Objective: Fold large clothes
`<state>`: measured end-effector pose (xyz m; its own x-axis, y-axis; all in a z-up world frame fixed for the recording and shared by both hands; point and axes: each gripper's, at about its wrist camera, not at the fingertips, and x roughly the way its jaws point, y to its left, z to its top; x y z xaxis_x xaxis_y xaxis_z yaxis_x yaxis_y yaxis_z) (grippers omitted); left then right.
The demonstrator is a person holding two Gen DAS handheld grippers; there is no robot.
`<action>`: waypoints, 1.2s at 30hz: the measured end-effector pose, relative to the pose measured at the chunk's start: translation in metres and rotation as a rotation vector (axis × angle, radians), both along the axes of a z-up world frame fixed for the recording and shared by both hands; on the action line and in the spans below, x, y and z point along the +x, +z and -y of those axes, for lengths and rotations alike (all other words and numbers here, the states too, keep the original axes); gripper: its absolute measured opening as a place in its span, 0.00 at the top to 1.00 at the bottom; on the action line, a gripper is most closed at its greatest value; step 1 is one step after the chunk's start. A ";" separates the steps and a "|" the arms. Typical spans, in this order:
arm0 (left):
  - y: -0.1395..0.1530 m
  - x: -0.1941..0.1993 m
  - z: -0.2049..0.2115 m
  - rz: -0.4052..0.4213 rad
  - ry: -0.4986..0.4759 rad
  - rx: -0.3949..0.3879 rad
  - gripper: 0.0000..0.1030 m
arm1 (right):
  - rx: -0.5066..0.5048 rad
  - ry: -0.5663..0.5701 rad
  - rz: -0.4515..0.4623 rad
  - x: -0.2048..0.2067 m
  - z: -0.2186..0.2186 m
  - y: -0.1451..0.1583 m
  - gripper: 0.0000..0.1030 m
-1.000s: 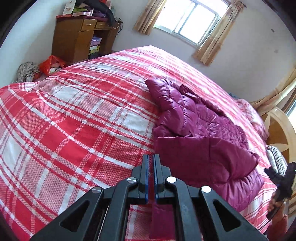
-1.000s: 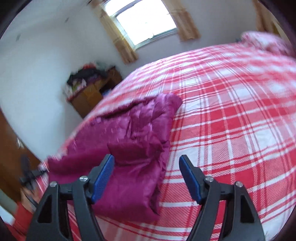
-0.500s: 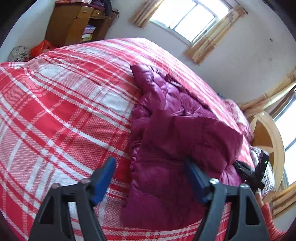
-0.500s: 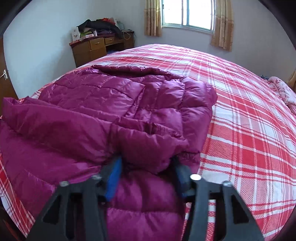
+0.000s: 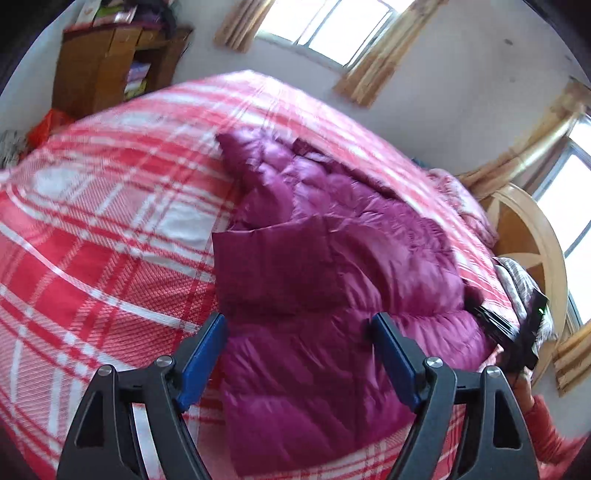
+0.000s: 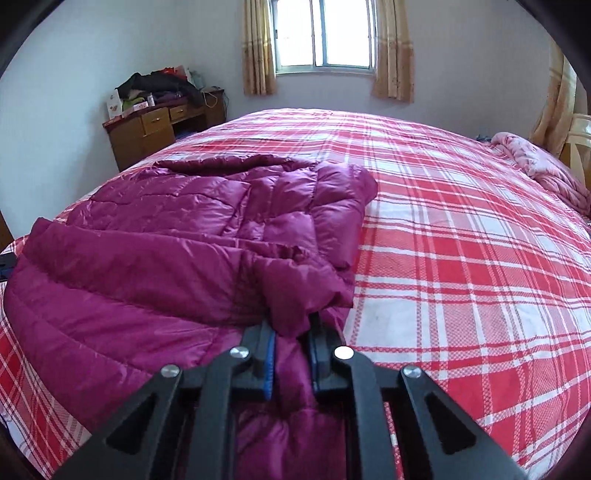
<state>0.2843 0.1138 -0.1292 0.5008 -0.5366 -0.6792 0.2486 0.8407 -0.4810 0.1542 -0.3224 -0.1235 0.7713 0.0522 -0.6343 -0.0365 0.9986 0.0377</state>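
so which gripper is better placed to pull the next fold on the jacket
Right: the right gripper already has its jaws clamped on the magenta jacket. The left gripper hangs open above it, gripping nothing.

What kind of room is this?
Most likely a home bedroom: a large bed under a red plaid cover, a cluttered wooden desk by the wall, and a curtained window.

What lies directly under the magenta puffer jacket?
The magenta puffer jacket lies on a red plaid bedspread, visible around it; the part beneath is covered.
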 end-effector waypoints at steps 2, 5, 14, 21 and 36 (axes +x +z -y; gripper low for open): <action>-0.016 0.014 0.004 -0.086 0.018 0.003 0.22 | 0.002 -0.003 -0.007 0.002 0.000 -0.002 0.84; -0.018 0.012 0.009 -0.071 0.056 0.029 0.22 | 0.011 -0.014 -0.012 0.002 0.001 -0.005 0.84; 0.007 -0.034 0.019 0.135 0.193 0.116 0.81 | -0.062 -0.065 0.030 -0.010 -0.012 0.003 0.86; 0.043 -0.091 0.019 0.476 0.132 0.077 0.84 | -0.041 -0.107 0.168 -0.059 -0.015 0.032 0.89; 0.074 -0.137 0.006 0.596 0.168 -0.057 0.94 | -0.119 -0.177 0.409 -0.127 -0.038 0.082 0.92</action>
